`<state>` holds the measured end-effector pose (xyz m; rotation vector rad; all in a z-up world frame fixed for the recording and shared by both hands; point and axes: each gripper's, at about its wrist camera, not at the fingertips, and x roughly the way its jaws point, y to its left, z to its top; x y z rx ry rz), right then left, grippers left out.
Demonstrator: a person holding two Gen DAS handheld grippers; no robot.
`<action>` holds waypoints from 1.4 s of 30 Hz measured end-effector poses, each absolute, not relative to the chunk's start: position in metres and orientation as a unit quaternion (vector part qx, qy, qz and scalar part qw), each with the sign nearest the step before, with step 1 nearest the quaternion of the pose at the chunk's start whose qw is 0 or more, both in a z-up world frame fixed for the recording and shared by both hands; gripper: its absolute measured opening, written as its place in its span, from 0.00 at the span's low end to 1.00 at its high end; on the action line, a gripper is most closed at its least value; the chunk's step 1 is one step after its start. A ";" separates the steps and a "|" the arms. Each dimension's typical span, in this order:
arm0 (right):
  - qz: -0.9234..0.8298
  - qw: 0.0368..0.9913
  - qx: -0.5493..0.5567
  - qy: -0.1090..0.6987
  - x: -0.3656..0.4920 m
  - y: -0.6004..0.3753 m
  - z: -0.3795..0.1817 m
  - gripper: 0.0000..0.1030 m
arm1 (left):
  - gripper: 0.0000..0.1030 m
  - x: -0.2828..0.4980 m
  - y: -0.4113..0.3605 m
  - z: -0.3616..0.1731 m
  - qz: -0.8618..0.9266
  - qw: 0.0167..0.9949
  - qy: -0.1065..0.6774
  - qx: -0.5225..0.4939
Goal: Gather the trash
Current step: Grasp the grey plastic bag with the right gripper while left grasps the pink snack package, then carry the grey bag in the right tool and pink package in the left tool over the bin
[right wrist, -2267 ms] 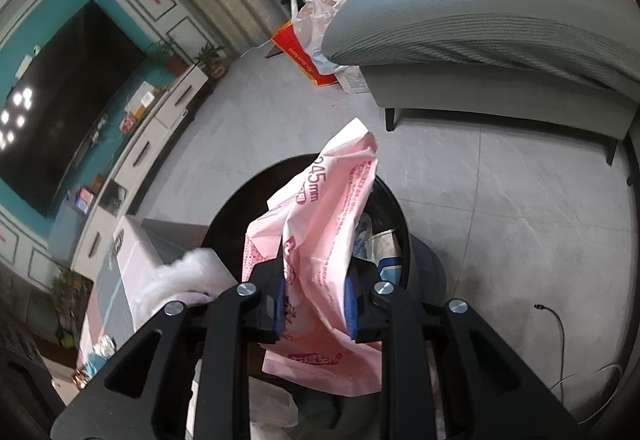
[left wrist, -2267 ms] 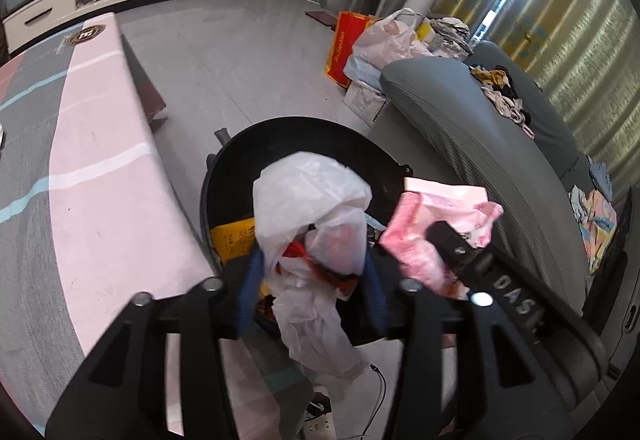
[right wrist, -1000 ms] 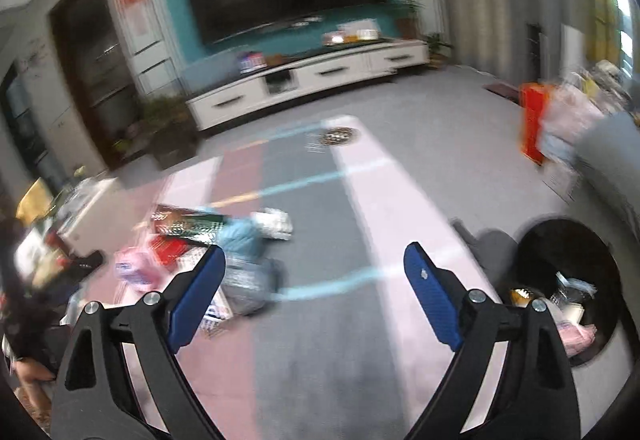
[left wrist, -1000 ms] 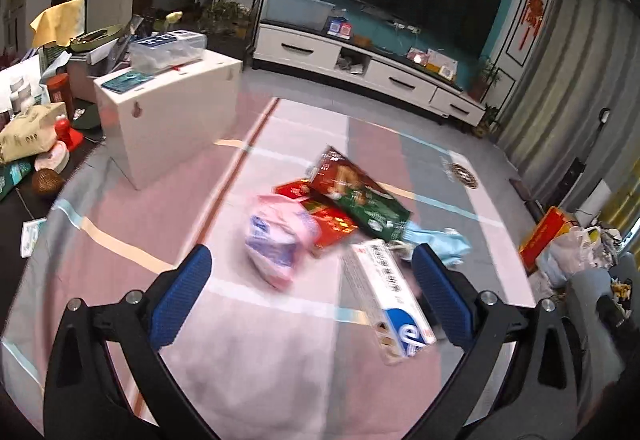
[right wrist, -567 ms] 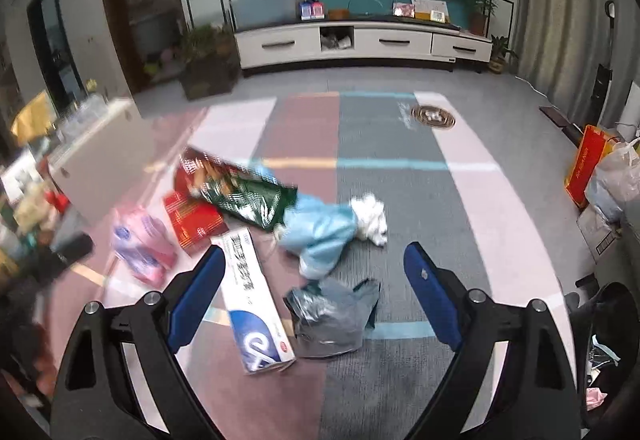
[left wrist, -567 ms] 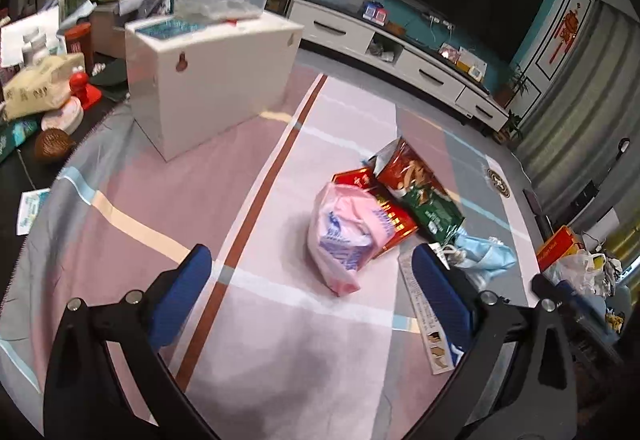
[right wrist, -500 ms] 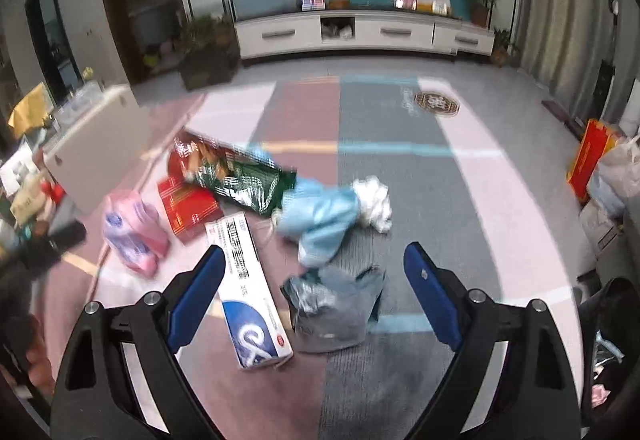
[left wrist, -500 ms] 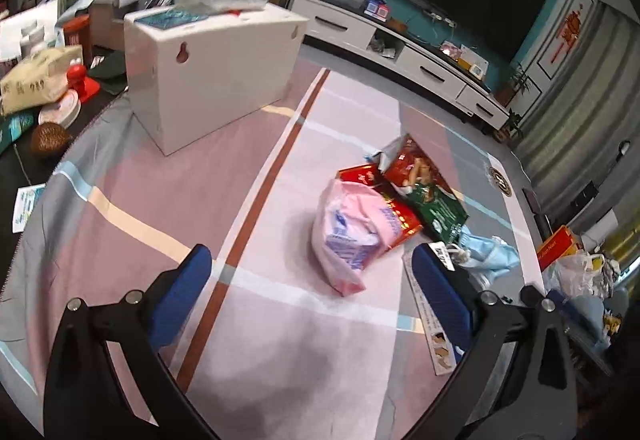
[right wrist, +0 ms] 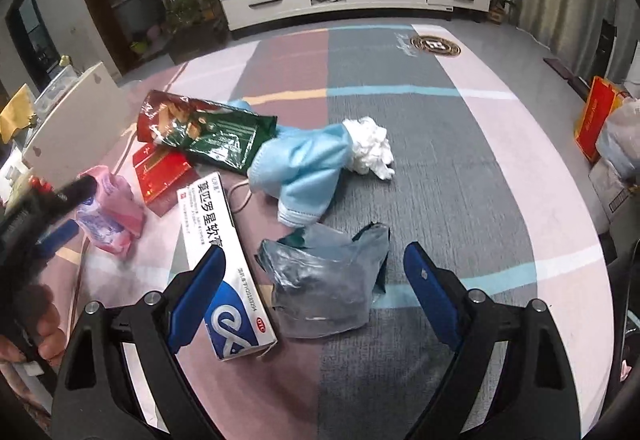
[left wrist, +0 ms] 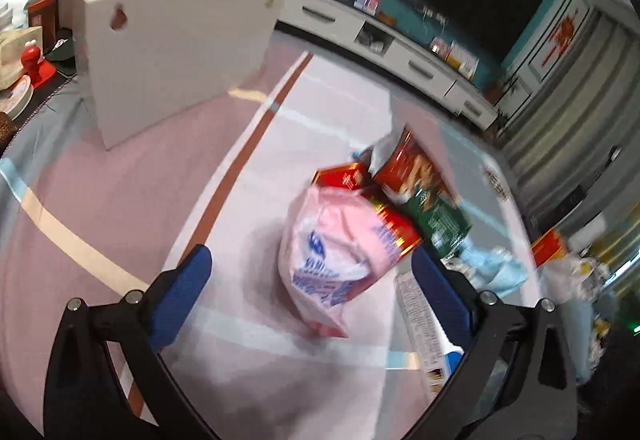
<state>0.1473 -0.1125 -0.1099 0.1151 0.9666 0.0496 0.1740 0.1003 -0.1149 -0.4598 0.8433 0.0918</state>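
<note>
**Both grippers spread wide over litter on the striped rug**

Seen from the left wrist, the left gripper [left wrist: 308,282] hangs above the striped pink-and-grey rug [left wrist: 120,199] with its blue-padded jaws spread wide and nothing between them. Framed in that gap lies a crumpled pink plastic bag with blue print [left wrist: 340,252], flat on the rug. Just behind it, touching, sits a flat red foil packet [left wrist: 384,215], and a red-and-green glossy snack bag [left wrist: 424,191] leans across that. A long white-and-blue carton [left wrist: 420,320] lies beside the right finger, with crumpled pale blue fabric [left wrist: 496,272] beyond it. A white rectangular box [left wrist: 168,47] stands upright at the rug's far left.

From the right wrist, the right gripper [right wrist: 316,288] likewise has its jaws wide apart and empty. Between them rests a crumpled grey translucent plastic bag [right wrist: 324,280] on the rug [right wrist: 460,159]. The white-and-blue carton [right wrist: 224,264] lies just left of it, partly under the left finger. Farther off are the pale blue fabric [right wrist: 304,167], a wad of white tissue [right wrist: 370,149] touching its end, the snack bag [right wrist: 204,129], the red packet [right wrist: 162,171] and the pink bag [right wrist: 108,211]. The left gripper [right wrist: 56,224] shows blurred beside the pink bag.
</note>
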 end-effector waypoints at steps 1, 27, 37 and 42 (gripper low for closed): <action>0.025 0.882 0.058 0.467 0.148 -0.113 -0.111 0.85 | 0.91 0.175 0.098 -0.118 0.049 0.884 0.412 -0.215; 0.017 0.878 0.094 0.469 0.136 -0.132 -0.103 0.55 | 0.49 0.132 0.074 -0.071 -0.052 0.893 0.364 -0.260; 0.014 0.896 0.088 0.436 0.127 -0.138 -0.079 0.55 | 0.49 0.107 0.048 -0.034 -0.075 0.904 0.342 -0.246; 0.012 0.902 0.087 0.422 0.122 -0.141 -0.069 0.55 | 0.49 0.098 0.037 -0.026 -0.084 0.909 0.336 -0.234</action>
